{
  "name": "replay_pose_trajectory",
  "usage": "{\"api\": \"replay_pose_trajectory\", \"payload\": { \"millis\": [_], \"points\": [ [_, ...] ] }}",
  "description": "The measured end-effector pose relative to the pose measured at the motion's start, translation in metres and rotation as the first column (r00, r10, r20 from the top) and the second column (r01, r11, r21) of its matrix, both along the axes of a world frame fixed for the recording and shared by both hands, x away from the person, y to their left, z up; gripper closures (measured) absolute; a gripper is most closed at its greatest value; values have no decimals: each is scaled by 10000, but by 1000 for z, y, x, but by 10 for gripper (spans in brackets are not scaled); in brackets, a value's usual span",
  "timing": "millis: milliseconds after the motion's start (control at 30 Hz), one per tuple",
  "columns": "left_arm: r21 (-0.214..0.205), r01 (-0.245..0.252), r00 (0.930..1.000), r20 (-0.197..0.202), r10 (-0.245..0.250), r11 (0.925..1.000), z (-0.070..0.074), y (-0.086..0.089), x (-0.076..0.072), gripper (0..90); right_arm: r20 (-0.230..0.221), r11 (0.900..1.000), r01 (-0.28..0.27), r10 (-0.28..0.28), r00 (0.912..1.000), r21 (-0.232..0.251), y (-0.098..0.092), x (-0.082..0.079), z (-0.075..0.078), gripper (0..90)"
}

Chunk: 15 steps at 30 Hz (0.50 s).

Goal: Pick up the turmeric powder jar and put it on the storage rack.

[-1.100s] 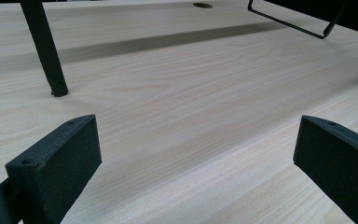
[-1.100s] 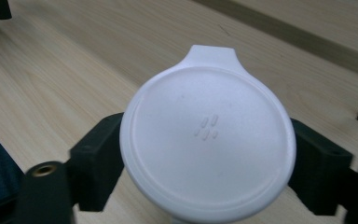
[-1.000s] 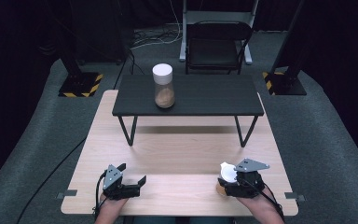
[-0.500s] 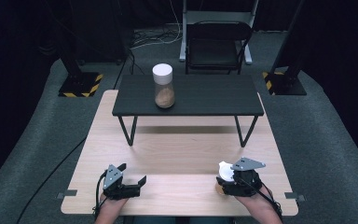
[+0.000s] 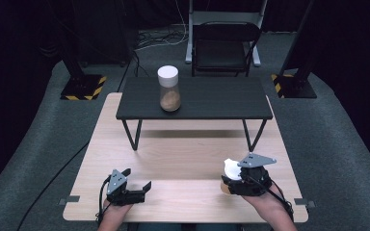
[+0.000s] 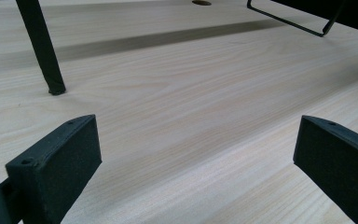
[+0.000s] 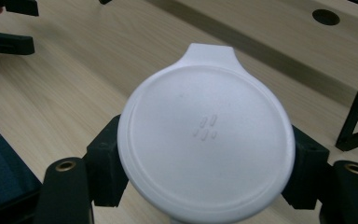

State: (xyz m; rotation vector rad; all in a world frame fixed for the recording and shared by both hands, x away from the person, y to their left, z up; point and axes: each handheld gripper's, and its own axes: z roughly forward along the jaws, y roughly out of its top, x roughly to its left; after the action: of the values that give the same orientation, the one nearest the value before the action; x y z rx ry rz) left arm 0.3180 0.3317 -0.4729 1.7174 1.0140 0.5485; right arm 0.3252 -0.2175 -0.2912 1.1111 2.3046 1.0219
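Operator: Since the earlier frames, what has shifted?

Technician: Only the right gripper (image 5: 232,174). It has risen slightly off the wooden table (image 5: 183,159), carrying its white-lidded container (image 5: 231,169) with it. The left gripper (image 5: 136,185) has not moved, and the jar (image 5: 168,88) on the black shelf (image 5: 212,98) stands where it was.

Operator: State of the right gripper's jaws?

Technician: Clamped on the container. In the right gripper view, the two black pads press against opposite sides just under the round white lid (image 7: 206,142), which has a small tab pointing away from the camera. The container's body is hidden beneath the lid; in the high view a tan patch shows below the white top.

Operator: And the left?

Technician: Jaws wide apart, nothing between them. The left gripper view shows bare wood grain between the two pads, with one shelf leg (image 6: 41,46) planted on the table ahead.

Operator: Where is the held container relative to the table?

Technician: Near the front right part of the table, on the person's side, well apart from the shelf. The left gripper sits at the front left, well apart from the right one.

Operator: Describe the jar.

Technician: Clear, upright, white cap, brown contents filling its lower part. It stands left of centre on the shelf, untouched.
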Motion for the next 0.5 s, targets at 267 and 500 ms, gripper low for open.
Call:
{"api": "replay_pose_trajectory", "payload": {
  "millis": [267, 500],
  "points": [
    [41, -57, 10000, 4, 57, 10000, 0, -1, 0, 2, 238, 9998, -90, 94, 9997, -155, 9, 3, 18, 300],
    [28, -44, 10000, -5, 44, 10000, 0, -1, 0, 2, 355, 9996, -248, 253, 9990, -149, 16, 10, 36, 300]
  ]
}}
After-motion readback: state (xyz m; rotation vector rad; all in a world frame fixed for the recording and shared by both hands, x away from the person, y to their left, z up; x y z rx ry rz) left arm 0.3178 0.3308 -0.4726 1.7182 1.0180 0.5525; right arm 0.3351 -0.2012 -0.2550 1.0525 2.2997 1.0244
